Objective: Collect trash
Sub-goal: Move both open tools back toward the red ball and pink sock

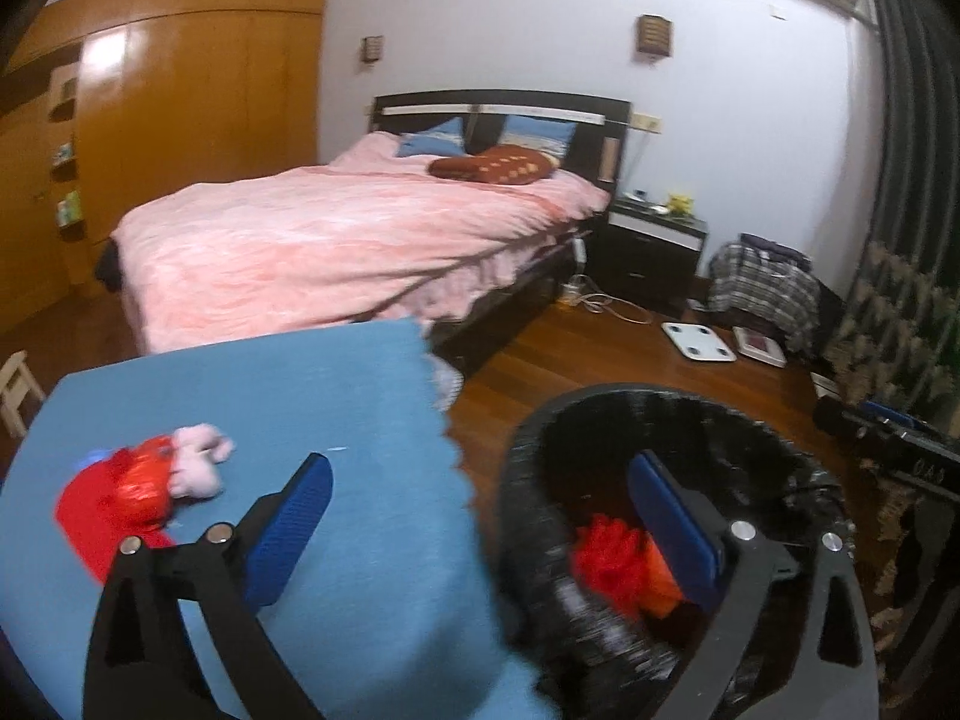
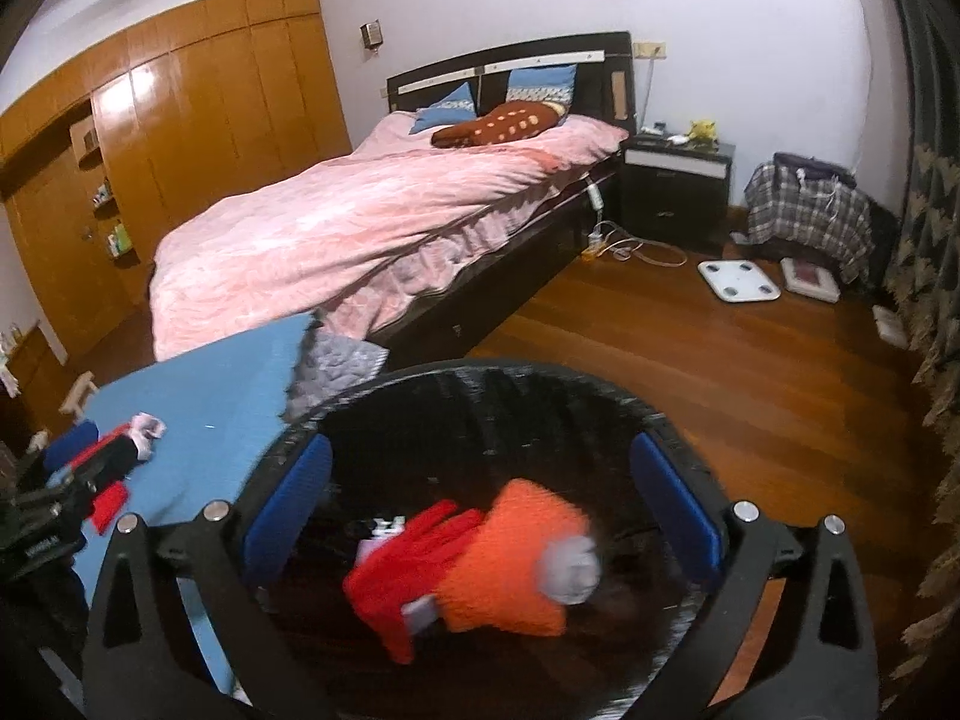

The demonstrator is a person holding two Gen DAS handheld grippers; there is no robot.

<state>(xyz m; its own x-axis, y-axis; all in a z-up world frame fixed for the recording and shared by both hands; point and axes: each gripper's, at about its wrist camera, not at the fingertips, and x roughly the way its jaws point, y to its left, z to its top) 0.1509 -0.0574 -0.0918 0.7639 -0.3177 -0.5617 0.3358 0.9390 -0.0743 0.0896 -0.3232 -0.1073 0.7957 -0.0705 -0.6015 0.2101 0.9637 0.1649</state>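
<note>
Trash is in 2 places right now. Some of it, a red crinkly wrapper (image 1: 129,489) and a pink crumpled tissue (image 1: 201,462), sits on the blue surface (image 1: 336,384). The rest, an orange wrapper (image 2: 510,564) and a red wrapper (image 2: 414,558) with a grey lump beside them, is down in the black bin (image 2: 480,372).

The left claw (image 1: 480,534) has its 2 blue pads wide apart with nothing between them. It hangs over the edge where the surface meets the bin, so 1 pad is over the blue cloth and the other is over the bin's mouth. The trash on the surface lies to the left of this claw and a little ahead of its left pad, quite near. The red wrapper stretches from near to far, and the pink tissue touches its far end.

The right claw (image 2: 480,522) is also wide apart and empty. It points down into the bin, and the dropped trash shows between its pads but lower. From this claw, the leftover trash (image 2: 129,450) is far off to the left, past the bin's rim.

So the left claw is the nearer 1. I think it needs to swing left, away from the bin, to reach the red wrapper.
</note>
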